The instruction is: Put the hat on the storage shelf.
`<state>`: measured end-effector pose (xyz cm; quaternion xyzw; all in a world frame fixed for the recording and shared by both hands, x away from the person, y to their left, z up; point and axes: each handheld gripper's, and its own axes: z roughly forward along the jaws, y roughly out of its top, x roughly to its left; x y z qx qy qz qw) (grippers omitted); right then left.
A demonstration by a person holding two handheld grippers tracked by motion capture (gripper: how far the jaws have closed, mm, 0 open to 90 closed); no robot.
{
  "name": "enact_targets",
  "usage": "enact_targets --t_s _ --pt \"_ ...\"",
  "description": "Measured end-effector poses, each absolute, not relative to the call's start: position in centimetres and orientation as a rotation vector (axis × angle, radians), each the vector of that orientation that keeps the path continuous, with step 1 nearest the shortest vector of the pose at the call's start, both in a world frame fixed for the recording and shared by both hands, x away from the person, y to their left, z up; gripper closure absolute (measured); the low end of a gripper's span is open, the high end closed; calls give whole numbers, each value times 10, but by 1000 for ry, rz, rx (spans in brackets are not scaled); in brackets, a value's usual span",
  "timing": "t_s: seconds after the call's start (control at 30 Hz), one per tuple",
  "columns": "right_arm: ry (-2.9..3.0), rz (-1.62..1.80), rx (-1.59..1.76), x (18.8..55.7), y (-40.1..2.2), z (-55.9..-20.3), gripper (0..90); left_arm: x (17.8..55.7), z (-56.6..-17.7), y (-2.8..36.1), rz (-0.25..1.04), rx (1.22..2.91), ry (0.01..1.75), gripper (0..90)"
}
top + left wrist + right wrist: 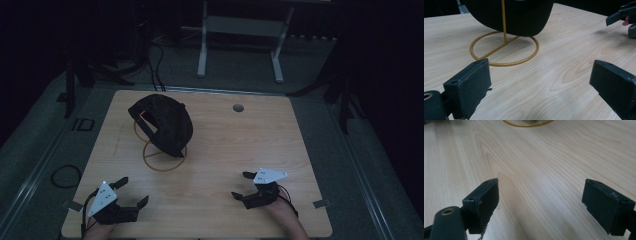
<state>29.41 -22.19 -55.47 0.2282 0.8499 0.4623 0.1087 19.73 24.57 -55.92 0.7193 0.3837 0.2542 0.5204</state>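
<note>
- High view: I see a black cloth cap (pixel 162 122) hanging on a thin yellow wire stand (pixel 165 156), far back on the left of the pale wood worktop (pixel 225 145). I think the cap is light and soft, so I would pinch its stiff brim. My left claw (pixel 131 192) and right claw (pixel 241 186) sit low near me, both spread wide, holding nothing.
- Left gripper view: the cap (pixel 519 15) is straight ahead, the stand's ring (pixel 504 51) under it.
- Right gripper view: bare wood lies between my spread jaws.

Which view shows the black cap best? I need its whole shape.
The high view: the whole black cap sits on its gold wire stand. The left gripper view catches its lower edge; the right gripper view, just the stand's ring.
</note>
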Motion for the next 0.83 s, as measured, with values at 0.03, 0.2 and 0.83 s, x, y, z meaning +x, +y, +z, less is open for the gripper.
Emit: enact_targets --t_s 0.03,0.2,0.83 --pt "2495 1352 678 294 -224 -555 140 197 -559 246 609 1724 920 38" --pt "2459 1323 726 293 -237 -556 140 197 -559 246 611 1720 926 38" --pt "2409 1300 776 295 -254 -554 140 196 -561 245 602 1738 917 38"
